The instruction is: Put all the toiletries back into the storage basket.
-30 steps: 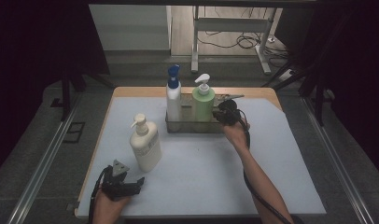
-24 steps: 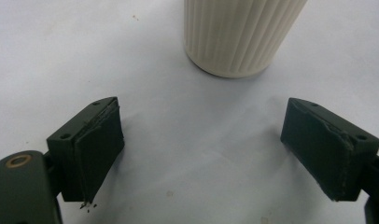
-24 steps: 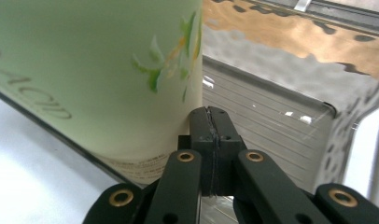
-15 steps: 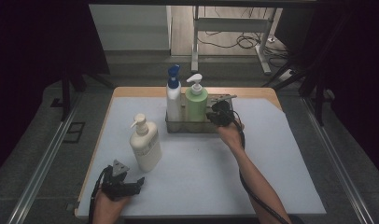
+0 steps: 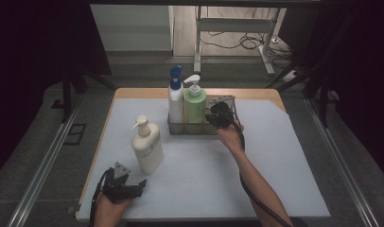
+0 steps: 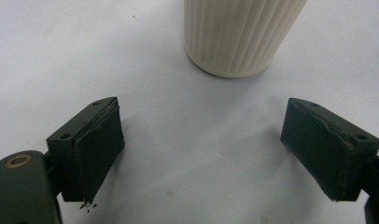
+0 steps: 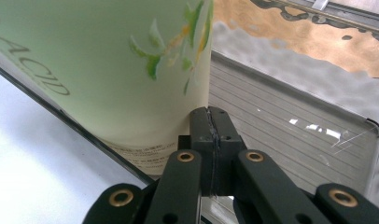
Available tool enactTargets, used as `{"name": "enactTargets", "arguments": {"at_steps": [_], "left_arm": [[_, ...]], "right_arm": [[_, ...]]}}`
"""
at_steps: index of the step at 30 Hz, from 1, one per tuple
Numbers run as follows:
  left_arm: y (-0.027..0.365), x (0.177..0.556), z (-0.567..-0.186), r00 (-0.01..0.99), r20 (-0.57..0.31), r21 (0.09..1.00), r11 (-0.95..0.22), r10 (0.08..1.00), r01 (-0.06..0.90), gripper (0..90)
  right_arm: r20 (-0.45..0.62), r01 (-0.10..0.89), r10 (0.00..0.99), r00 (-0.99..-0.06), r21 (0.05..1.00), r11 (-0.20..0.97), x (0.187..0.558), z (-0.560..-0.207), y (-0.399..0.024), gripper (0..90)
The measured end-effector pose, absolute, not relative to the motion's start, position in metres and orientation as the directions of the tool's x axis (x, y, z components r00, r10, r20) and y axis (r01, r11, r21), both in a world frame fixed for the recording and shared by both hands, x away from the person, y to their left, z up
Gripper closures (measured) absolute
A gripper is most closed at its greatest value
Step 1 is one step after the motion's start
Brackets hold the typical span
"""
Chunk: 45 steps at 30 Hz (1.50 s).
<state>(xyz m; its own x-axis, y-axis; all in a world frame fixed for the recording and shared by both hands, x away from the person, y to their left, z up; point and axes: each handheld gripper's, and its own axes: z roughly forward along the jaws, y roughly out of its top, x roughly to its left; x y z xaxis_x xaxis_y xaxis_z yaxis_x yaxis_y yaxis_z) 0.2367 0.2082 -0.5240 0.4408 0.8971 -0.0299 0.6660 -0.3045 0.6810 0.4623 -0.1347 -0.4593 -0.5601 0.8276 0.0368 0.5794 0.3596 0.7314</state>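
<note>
A green pump bottle (image 5: 195,106) and a white bottle with a blue cap (image 5: 175,97) stand side by side in a metal tray (image 5: 226,100) at the back of the table. My right gripper (image 5: 213,118) is at the green bottle's right side, jaws shut on nothing. In the right gripper view its tips (image 7: 211,122) rest against the base of the green bottle (image 7: 99,60), above the tray floor (image 7: 290,126). A cream pump bottle (image 5: 146,146) stands on the mat at front left. My left gripper (image 5: 140,187) lies low just in front of it, open, the ribbed cream bottle (image 6: 239,32) beyond the jaws (image 6: 204,144).
A pale mat (image 5: 275,156) covers the wooden table, with bare room at the right and in the middle front. The right half of the tray holds nothing. A metal rail (image 5: 43,165) runs along the table's left side, and desk legs and cables (image 5: 237,42) lie beyond.
The green bottle has slid left inside the tray until it stands next to the blue-capped bottle, with my shut right gripper following it. The left gripper has stayed put.
</note>
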Motion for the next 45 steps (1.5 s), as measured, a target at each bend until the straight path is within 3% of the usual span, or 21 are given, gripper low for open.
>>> {"name": "enactTargets", "arguments": {"at_steps": [10, 16, 26, 37, 45], "left_arm": [[0.208, 0.237, -0.524, 0.441, -0.030, 0.681, -0.305, 0.897, 0.666, 12.6], [0.208, 0.237, -0.524, 0.441, -0.030, 0.681, -0.305, 0.897, 0.666, 12.6], [0.208, 0.237, -0.524, 0.440, -0.029, 0.682, -0.304, 0.897, 0.665, 12.6], [0.208, 0.237, -0.524, 0.441, -0.028, 0.680, -0.306, 0.897, 0.666, 12.6], [0.208, 0.237, -0.524, 0.441, -0.031, 0.680, -0.305, 0.897, 0.667, 12.7]], "right_arm": [[0.020, 0.576, 0.827, -0.562, 0.727, 0.374, 0.461, -0.458, -0.133, 89.4], [0.025, 0.576, 0.822, -0.569, 0.726, 0.376, 0.460, -0.456, -0.139, 78.8], [0.024, 0.553, 0.799, -0.601, 0.734, 0.394, 0.452, -0.448, -0.143, 69.3], [0.001, 0.513, 0.775, -0.632, 0.750, 0.418, 0.437, -0.434, -0.150, 43.3], [-0.015, 0.486, 0.742, -0.671, 0.747, 0.455, 0.422, -0.428, -0.153, 31.3]]}}
